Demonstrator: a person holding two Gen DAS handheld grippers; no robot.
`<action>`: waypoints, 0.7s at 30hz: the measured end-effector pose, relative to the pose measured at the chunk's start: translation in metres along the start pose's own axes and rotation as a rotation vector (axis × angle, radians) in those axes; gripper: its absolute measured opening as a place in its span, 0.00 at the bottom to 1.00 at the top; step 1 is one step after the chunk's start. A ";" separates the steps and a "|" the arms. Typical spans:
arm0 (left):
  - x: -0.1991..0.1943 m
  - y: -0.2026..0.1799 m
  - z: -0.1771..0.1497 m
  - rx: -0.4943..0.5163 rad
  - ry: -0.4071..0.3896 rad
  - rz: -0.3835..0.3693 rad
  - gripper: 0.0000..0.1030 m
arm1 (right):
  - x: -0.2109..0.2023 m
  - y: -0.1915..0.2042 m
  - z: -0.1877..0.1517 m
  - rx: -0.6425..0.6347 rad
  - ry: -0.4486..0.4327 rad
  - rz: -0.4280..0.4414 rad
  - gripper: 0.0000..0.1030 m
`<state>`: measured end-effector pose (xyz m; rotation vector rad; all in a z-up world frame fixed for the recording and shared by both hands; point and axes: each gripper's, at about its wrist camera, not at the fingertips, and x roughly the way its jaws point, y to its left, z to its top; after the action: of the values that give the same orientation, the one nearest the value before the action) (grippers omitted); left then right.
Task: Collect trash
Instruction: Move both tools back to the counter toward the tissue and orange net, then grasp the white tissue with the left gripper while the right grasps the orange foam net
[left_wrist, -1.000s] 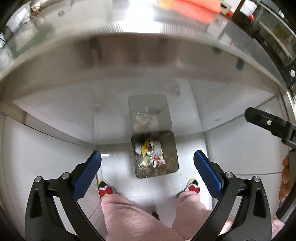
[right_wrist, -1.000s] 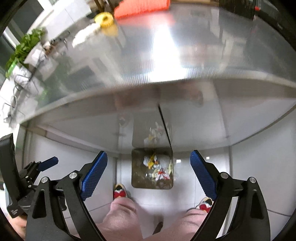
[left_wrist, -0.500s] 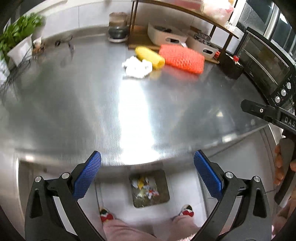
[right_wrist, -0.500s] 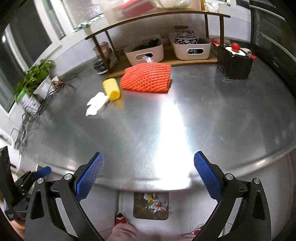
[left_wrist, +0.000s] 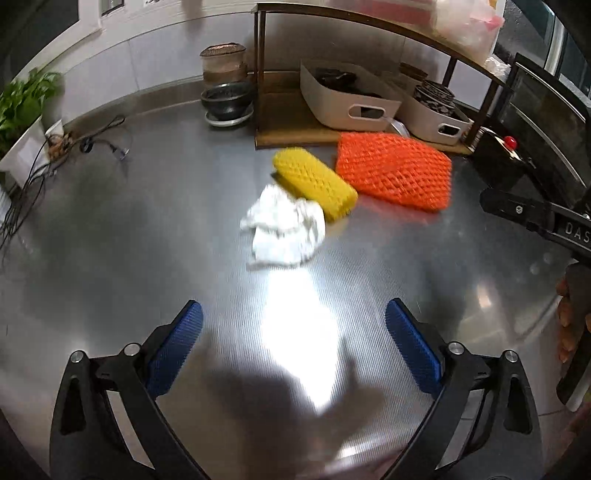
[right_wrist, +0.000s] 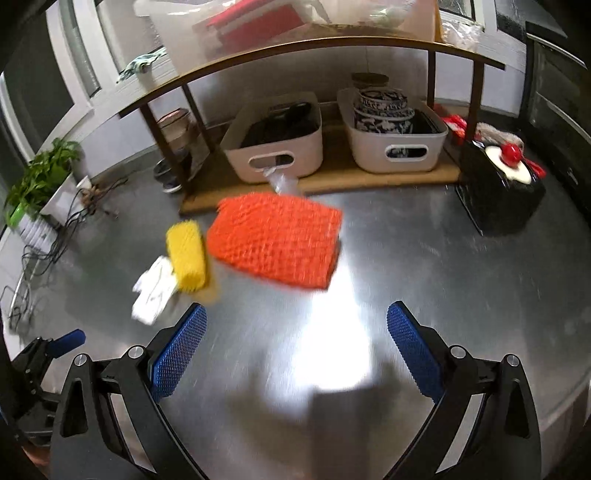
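Left wrist view: the left hand-held gripper (left_wrist: 293, 332) is empty, its wide jaws closing above bare counter (left_wrist: 110, 258). Ahead lies crumpled white paper (left_wrist: 284, 230), touching a yellow foam net (left_wrist: 316, 182) whose long axis runs from upper left to lower right.

Right wrist view: the right hand-held gripper (right_wrist: 297, 336) gapes empty; the orange foam net (right_wrist: 275, 243) lies broadside just ahead, with open counter to its right.

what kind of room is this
Most likely a home kitchen: a brushed stainless steel countertop, a wooden shelf rack holding white plastic bins, one with blue-patterned ceramic bowls, and what looks like a black glass-door oven at the right.
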<state>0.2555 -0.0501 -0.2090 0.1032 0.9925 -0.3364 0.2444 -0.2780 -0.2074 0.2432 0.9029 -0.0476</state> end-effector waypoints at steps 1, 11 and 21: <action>0.004 0.000 0.003 0.001 -0.001 0.004 0.83 | 0.008 -0.002 0.007 -0.002 -0.007 -0.009 0.95; 0.054 -0.005 0.033 0.007 0.039 0.021 0.57 | 0.060 -0.019 0.046 0.039 0.011 -0.022 0.90; 0.077 -0.008 0.039 0.027 0.073 0.016 0.33 | 0.088 -0.024 0.053 0.002 0.026 0.045 0.81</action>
<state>0.3234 -0.0846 -0.2516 0.1486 1.0592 -0.3328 0.3363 -0.3078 -0.2491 0.2666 0.9232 -0.0042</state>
